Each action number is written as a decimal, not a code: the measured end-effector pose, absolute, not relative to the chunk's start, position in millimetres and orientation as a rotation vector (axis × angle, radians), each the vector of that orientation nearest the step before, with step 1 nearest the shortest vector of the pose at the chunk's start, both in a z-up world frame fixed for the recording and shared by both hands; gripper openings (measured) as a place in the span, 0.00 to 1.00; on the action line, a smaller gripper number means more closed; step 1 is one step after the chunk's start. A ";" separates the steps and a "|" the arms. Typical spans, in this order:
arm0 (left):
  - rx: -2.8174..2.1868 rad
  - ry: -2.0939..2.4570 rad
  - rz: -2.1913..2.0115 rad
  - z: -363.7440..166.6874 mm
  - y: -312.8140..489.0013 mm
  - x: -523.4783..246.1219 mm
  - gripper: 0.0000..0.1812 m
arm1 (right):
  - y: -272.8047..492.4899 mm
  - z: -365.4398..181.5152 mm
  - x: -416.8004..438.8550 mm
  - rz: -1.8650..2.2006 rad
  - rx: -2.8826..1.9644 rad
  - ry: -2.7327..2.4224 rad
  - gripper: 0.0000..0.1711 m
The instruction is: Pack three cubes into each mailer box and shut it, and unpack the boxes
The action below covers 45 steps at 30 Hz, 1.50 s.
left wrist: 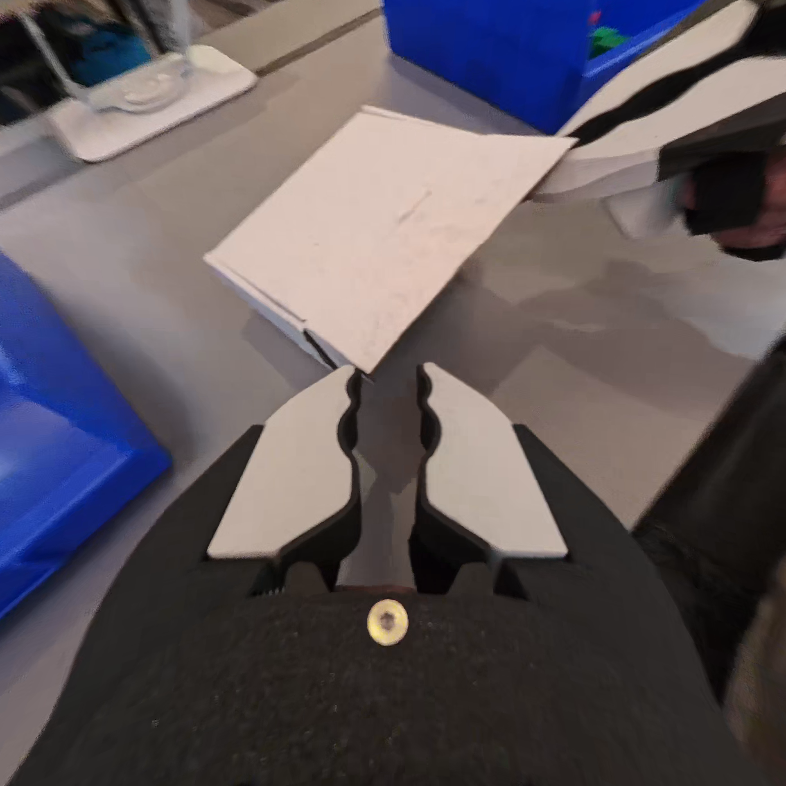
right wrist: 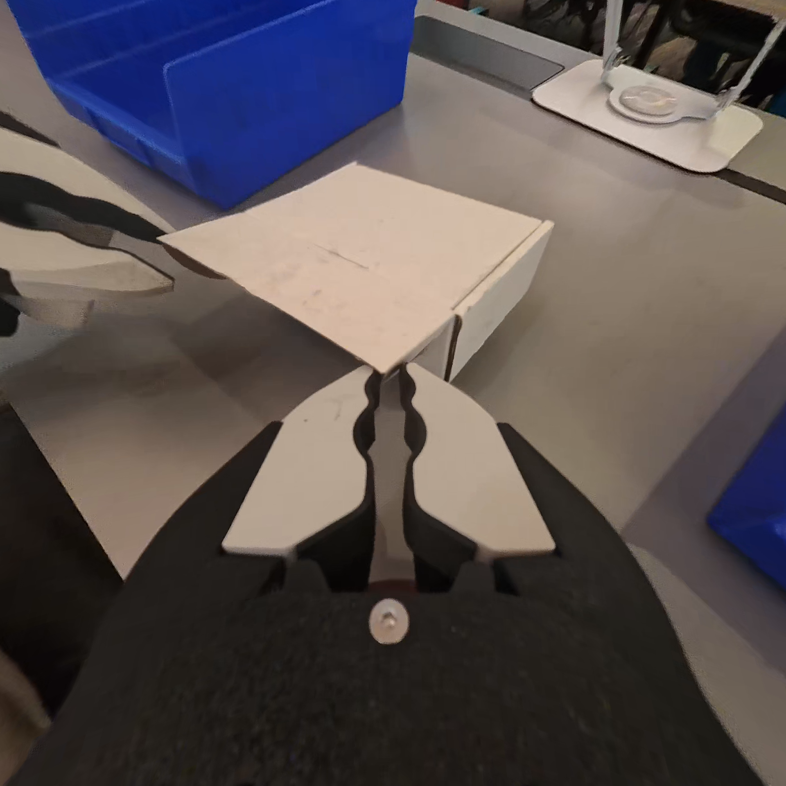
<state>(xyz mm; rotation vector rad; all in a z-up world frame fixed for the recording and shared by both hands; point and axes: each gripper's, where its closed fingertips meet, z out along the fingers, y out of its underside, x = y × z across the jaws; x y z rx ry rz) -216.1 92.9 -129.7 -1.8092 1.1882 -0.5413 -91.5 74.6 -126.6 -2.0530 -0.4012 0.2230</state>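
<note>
1. Grey table [left wrist: 127, 276] carries everything, with a white mailer box [left wrist: 383, 229] near its middle as the landmark.
2. The box rests on the table with one corner turned toward each camera. Its lid [right wrist: 348, 272] is down over the body but not flush: the corners nearest the cameras stand a little above the walls, and a dark slit shows under the lid in the left wrist view.
3. The left gripper [left wrist: 387, 374] sits just before the box's near corner. Its fingers [left wrist: 297, 468] are apart with a clear gap and hold nothing. The lid's corner lies just beside the tip of one finger.
4. The right gripper [right wrist: 387, 374] is at the box corner opposite the left gripper. Its fingers [right wrist: 468, 468] are narrow, with only a thin gap, and the tip of the lid's corner lies between them. Whether they press on it cannot be told.
5. A blue bin [left wrist: 489, 55] stands just beyond the box. Something green [left wrist: 604, 38] lies inside it, too blurred to identify.
6. A second blue bin [left wrist: 64, 425] sits on the left gripper's side of the box, nearer the person and apart from the box.
7. A white stand base [right wrist: 646, 115] with a clear holder on it is well beyond the box, near the table's far edge.
8. What the box holds is hidden under the lid.
</note>
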 end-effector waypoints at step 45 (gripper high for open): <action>-1.808 1.272 -0.403 -96.8 76.9 -207.2 0.01 | 48.6 -92.4 -78.7 0.137 -2.212 -0.406 0.01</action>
